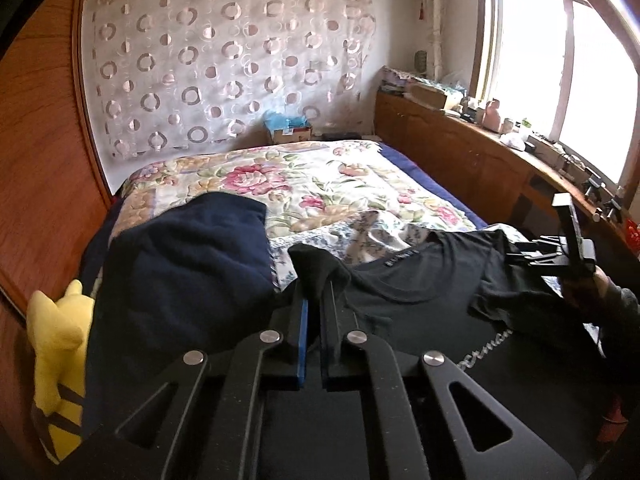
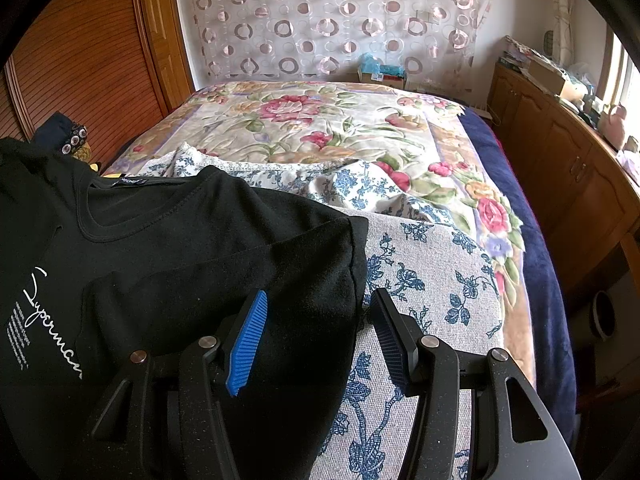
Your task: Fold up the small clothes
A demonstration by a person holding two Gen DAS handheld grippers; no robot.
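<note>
A black T-shirt [image 2: 168, 240] with white script on its chest lies on the bed, neck toward the far wall. It also shows in the left wrist view [image 1: 424, 280]. My left gripper [image 1: 316, 300] is shut on a fold of the shirt's left sleeve and lifts it off the bed. My right gripper [image 2: 320, 304] is open, its jaws standing either side of the right sleeve's edge; the left blue pad [image 2: 248, 340] rests over the black cloth. The right gripper also shows at the right of the left wrist view [image 1: 520, 258].
The bed carries a floral quilt [image 2: 320, 120] and a blue-flowered white cloth [image 2: 420, 280] under the shirt. A navy garment [image 1: 180, 264] and a yellow plush toy [image 1: 56, 352] lie at the left. A wooden cabinet [image 2: 560, 160] runs along the right.
</note>
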